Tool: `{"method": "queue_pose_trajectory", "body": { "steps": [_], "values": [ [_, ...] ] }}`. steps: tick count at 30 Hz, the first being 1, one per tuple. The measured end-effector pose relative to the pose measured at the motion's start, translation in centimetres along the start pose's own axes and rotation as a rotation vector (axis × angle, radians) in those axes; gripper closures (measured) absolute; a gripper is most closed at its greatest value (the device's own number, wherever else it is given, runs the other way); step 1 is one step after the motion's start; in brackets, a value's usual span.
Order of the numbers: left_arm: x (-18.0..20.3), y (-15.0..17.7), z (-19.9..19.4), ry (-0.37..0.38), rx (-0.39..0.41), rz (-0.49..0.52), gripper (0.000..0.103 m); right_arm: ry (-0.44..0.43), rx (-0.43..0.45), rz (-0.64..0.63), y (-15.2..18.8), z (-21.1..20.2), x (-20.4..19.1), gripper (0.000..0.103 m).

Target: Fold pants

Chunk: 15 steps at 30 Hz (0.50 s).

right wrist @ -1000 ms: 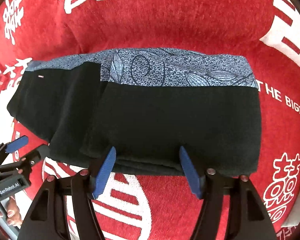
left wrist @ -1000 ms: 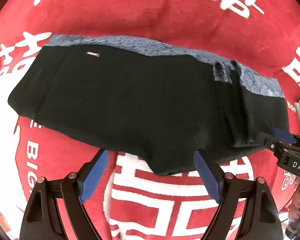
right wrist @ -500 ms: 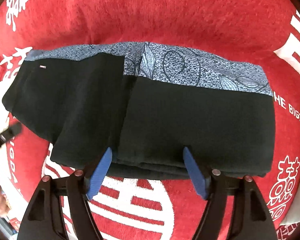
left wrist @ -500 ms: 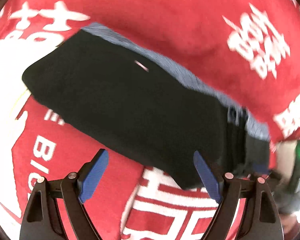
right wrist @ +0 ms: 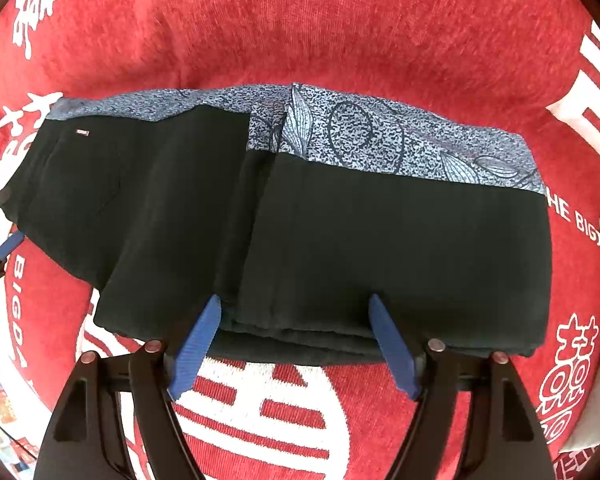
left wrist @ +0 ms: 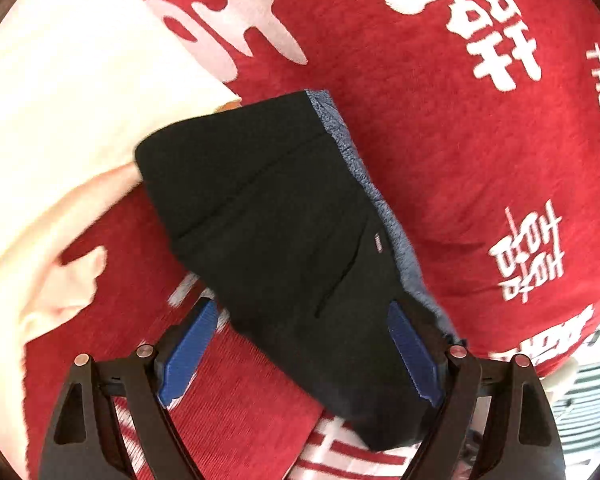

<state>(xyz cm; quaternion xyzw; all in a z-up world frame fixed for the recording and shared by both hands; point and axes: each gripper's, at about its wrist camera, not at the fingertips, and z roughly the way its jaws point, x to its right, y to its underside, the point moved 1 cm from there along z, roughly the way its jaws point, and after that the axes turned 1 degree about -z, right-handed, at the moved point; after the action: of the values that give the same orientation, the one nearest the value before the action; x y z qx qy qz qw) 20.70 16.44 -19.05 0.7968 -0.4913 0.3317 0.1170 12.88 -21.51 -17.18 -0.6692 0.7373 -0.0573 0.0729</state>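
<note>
Pants (right wrist: 380,248): black, patterned blue-grey waistband, folded flat on red cloth (right wrist: 300,32) with white characters.
Left claw (left wrist: 304,354): spread wide, straddling the pants' end, gripping nothing.
Right claw (right wrist: 296,344): jaws just widening, at the folded edge, pads pressing nothing.

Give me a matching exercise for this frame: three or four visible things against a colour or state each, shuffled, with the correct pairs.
Things:
1. pants
2. waistband
3. red cloth
4. right gripper

Colour or state:
A. blue-grey with a leaf print
B. open, blue pads apart at the near edge of the fabric
C. black, lying folded
D. red with white lettering

Pairs: 1-C, 2-A, 3-D, 4-B
</note>
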Motion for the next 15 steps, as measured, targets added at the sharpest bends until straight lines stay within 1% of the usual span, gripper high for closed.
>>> {"method": "queue_pose_trajectory", "body": {
  "steps": [5,9,11,13,15],
  "values": [
    [-0.4,-1.0,0.7,0.045,0.020,-0.009,0.016,0.009,0.000,0.002,0.0,0.2,-0.4,0.024],
    [-0.7,-1.5,0.7,0.085,0.035,-0.051,0.016,0.017,-0.002,0.006,-0.1,0.4,-0.7,0.023],
    [-0.2,-1.7,0.6,0.095,0.047,-0.059,0.016,0.017,-0.002,0.007,-0.1,0.5,-0.8,0.023],
    [0.5,-1.9,0.8,0.084,0.061,-0.038,0.016,0.017,-0.002,0.006,-0.3,0.6,-0.8,0.022],
    [0.7,-1.9,1.9,0.027,0.050,-0.025,0.016,0.014,-0.003,0.007,-0.5,0.8,-0.9,0.018]
  ]
}}
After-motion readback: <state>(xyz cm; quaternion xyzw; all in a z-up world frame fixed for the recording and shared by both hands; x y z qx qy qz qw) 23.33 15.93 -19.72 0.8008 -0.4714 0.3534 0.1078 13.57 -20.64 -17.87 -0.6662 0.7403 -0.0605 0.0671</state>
